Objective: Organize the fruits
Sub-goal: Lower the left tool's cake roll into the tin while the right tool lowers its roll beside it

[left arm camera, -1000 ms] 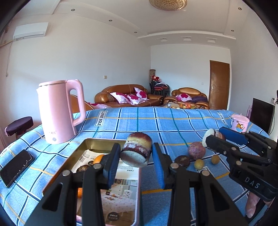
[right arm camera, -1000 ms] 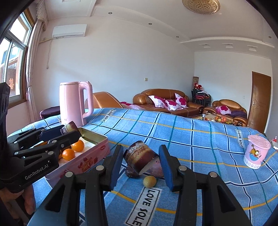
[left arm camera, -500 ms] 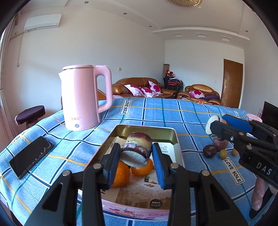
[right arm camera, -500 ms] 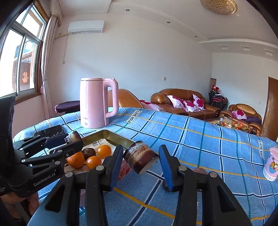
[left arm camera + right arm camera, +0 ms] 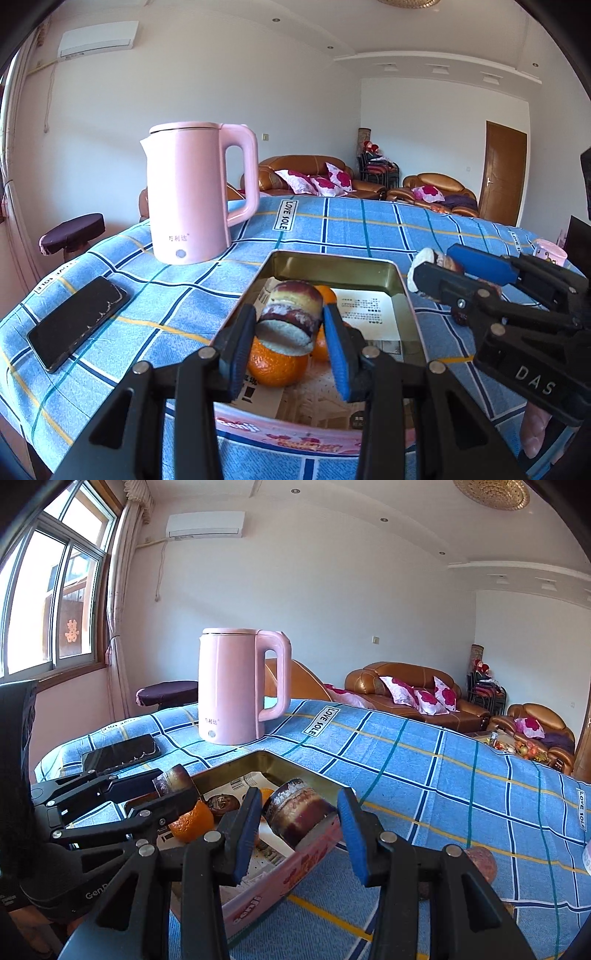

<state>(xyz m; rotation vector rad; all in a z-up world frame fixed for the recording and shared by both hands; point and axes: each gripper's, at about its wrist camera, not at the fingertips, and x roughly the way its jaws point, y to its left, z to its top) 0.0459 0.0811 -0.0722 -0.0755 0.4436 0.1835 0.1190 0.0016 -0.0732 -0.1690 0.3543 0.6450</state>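
Note:
My left gripper (image 5: 290, 341) is shut on a cut purple fruit piece (image 5: 291, 317) and holds it over the open metal tin (image 5: 334, 264). Oranges (image 5: 277, 363) lie in the tin below it. My right gripper (image 5: 301, 829) is shut on another cut purple fruit piece (image 5: 301, 818) and holds it over the tin's near right rim (image 5: 317, 843). In the right wrist view the left gripper (image 5: 173, 788) is at the left over an orange (image 5: 194, 821) and a dark fruit (image 5: 221, 803). In the left wrist view the right gripper (image 5: 439, 264) is at the tin's right edge.
A pink kettle (image 5: 194, 192) stands behind the tin. A black phone (image 5: 75, 326) lies at the left on the blue checked cloth (image 5: 369, 229). A reddish fruit (image 5: 480, 860) lies on the cloth right of the tin. A pink cup (image 5: 550, 251) stands far right.
Both grippers moved left and forward with their fruit pieces. Both now hang over the tin. The loose fruits on the cloth have passed out to the right.

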